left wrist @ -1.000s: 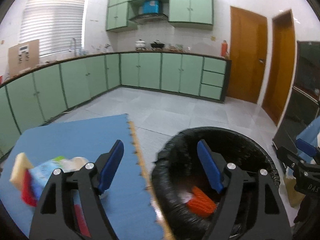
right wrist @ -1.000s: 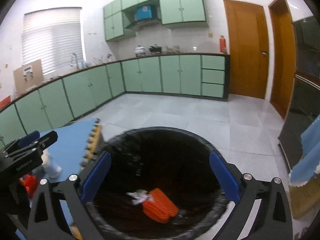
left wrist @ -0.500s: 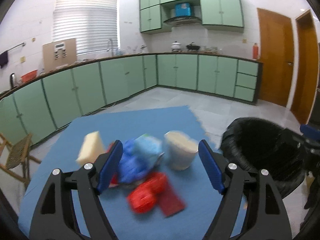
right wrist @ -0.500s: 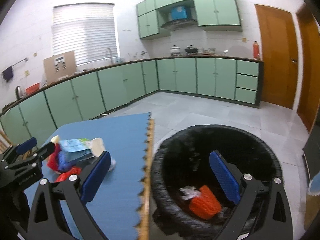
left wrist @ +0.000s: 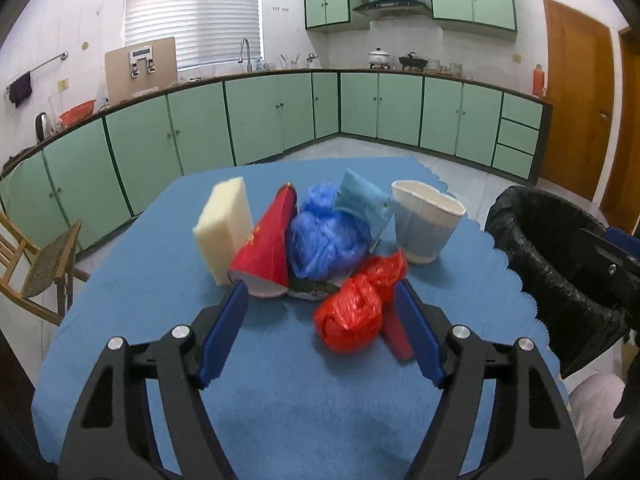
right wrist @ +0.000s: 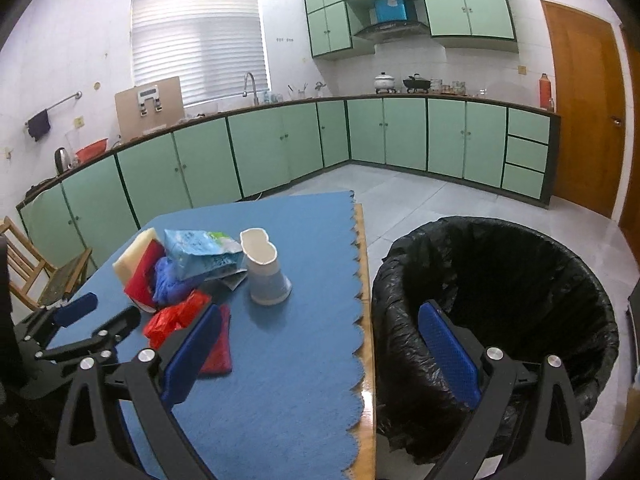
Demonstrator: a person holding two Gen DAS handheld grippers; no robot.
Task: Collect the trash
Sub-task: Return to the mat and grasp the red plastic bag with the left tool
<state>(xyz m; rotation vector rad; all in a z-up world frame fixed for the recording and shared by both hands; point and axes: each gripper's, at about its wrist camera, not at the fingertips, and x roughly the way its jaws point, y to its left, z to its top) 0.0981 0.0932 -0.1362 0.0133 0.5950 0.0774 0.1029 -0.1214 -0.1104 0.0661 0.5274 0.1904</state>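
Observation:
A pile of trash lies on the blue mat (left wrist: 280, 400): a cream sponge (left wrist: 222, 229), a red paper cone cup (left wrist: 266, 256), a crumpled blue bag (left wrist: 324, 236), a light blue packet (left wrist: 362, 200), a dented white paper cup (left wrist: 426, 220), a red plastic bag (left wrist: 354, 310) and a flat red wrapper (left wrist: 396, 334). My left gripper (left wrist: 320, 334) is open and empty, just short of the red bag. My right gripper (right wrist: 320, 344) is open and empty, over the table's right edge beside the black-lined bin (right wrist: 520, 280). The left gripper shows in the right wrist view (right wrist: 98, 314).
The bin (left wrist: 552, 256) stands on the floor right of the table. A wooden chair (left wrist: 36, 264) stands at the left. Green cabinets (left wrist: 280, 120) line the far walls. Wooden doors (left wrist: 576, 92) are at the right.
Both grippers swung left, away from the bin toward the table. The left one now faces the trash pile closely. The bin's contents have dropped out of sight.

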